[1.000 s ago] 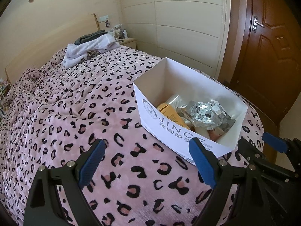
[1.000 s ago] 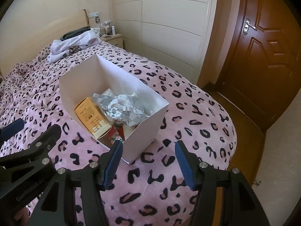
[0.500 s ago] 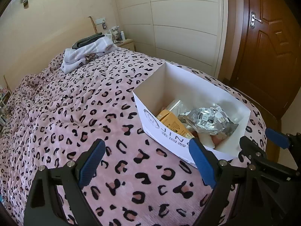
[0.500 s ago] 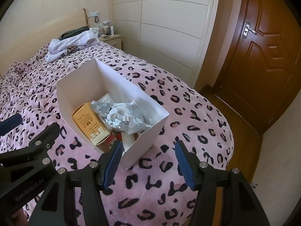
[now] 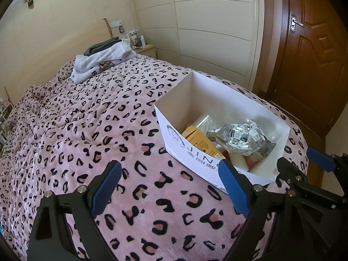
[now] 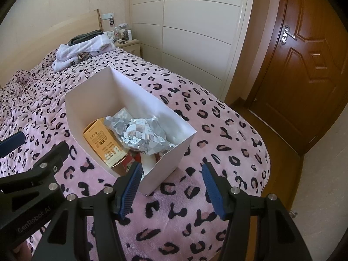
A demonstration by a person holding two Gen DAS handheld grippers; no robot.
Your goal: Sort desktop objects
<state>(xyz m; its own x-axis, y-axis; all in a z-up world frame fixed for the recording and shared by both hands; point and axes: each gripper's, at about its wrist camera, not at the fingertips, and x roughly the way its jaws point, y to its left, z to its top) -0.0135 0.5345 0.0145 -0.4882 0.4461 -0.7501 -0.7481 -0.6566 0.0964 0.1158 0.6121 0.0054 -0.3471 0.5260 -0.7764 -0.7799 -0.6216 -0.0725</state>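
- White box [image 5: 217, 113] is set on the leopard-print bed [image 5: 87, 130], near the foot end.
- Inside the box: orange carton [image 6: 102, 143] and crumpled silver foil bag [image 6: 143, 134] touching, small items underneath.
- Left gripper [image 5: 169, 187] is held just short of the box, jaws spread, nothing pinched.
- Right gripper [image 6: 171, 184] is held at the box's near corner, jaws spread, empty.
- Folded towels [image 5: 100, 63] are seen well beyond the box, at the headboard end.

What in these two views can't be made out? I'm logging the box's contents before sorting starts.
- Items under the silver foil bag and orange carton: mostly covered, right wrist view.
- Printed text on the white box: cut off by the left gripper, left wrist view.
- Bottles on the nightstand: too small, both views.
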